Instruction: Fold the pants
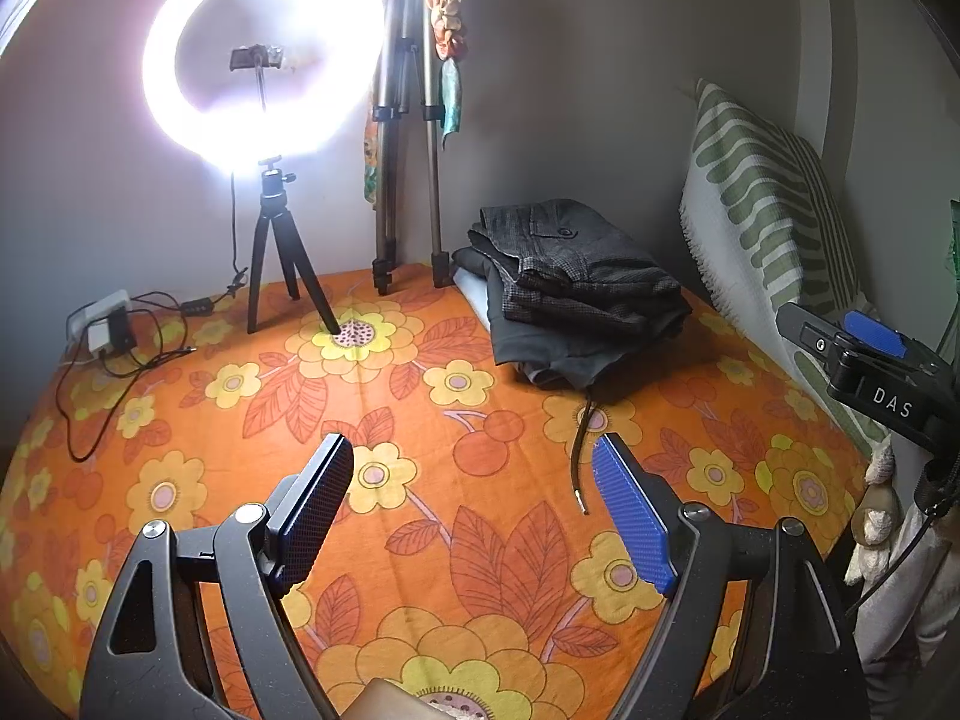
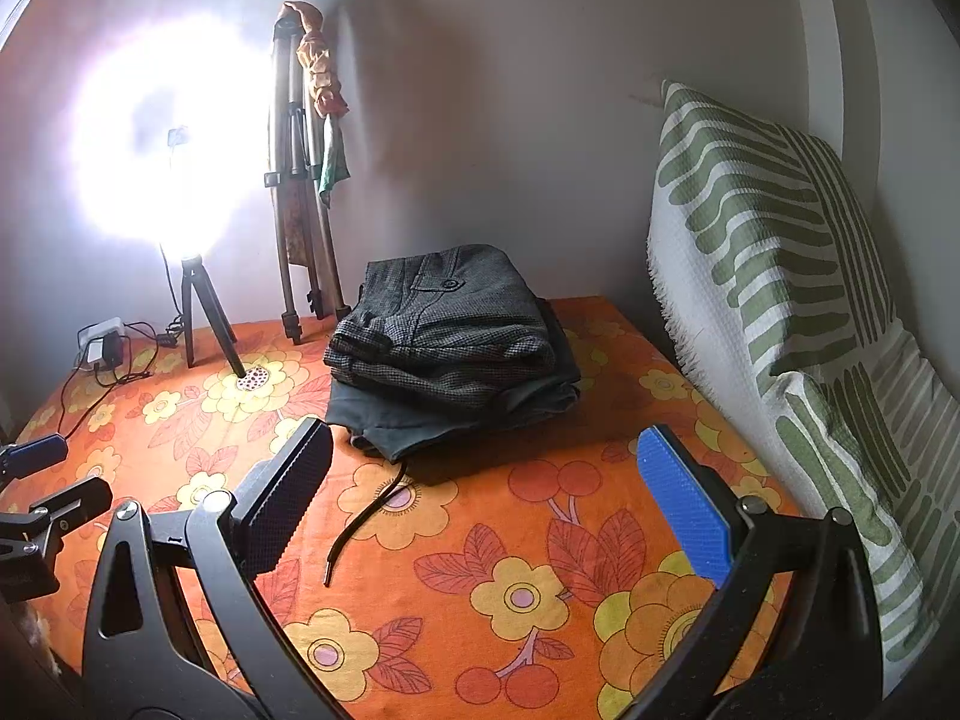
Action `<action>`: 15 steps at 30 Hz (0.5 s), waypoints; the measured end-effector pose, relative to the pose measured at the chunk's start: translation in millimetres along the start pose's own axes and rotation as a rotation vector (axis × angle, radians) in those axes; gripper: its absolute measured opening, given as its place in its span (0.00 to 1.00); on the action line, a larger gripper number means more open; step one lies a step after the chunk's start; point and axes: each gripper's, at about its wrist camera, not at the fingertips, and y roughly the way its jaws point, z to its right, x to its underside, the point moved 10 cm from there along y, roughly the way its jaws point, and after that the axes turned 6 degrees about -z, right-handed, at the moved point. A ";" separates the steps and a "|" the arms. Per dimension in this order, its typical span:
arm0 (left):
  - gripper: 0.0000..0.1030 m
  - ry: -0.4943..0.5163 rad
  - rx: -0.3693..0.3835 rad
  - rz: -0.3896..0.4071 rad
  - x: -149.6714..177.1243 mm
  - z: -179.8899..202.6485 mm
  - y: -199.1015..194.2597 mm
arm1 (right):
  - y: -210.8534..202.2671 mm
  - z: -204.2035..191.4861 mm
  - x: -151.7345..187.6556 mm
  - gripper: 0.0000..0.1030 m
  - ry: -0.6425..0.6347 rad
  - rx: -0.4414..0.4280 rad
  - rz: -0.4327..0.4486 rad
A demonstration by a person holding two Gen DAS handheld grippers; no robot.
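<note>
While both tongs, left (image 1: 474,468) and right (image 2: 483,468), gape empty over the bed (image 1: 420,408), only the right view shows the pants (image 2: 450,336) close.

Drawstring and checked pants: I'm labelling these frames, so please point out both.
Drawstring (image 2: 366,517), right wrist view, on its middle stretch lying on the sheet.
Checked pants (image 2: 456,324), right wrist view, on the folded top face.

The folded grey houndstooth pants (image 2: 450,324) lie on an orange bedsheet with yellow flowers (image 2: 522,594). The white cushion at right (image 2: 780,276) bears green stripes.
</note>
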 end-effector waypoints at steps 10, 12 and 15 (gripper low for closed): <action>0.80 -0.004 -0.015 0.005 -0.8 -1.6 -2.4 | -0.8 -0.8 1.0 1.00 0.002 0.003 0.000; 0.80 -0.003 -0.018 0.007 -0.7 -1.9 -2.9 | -0.7 -0.8 1.0 1.00 0.001 0.001 0.000; 0.80 0.000 -0.023 0.008 0.1 -1.9 -3.1 | -1.1 -0.9 0.9 1.00 -0.002 0.003 0.001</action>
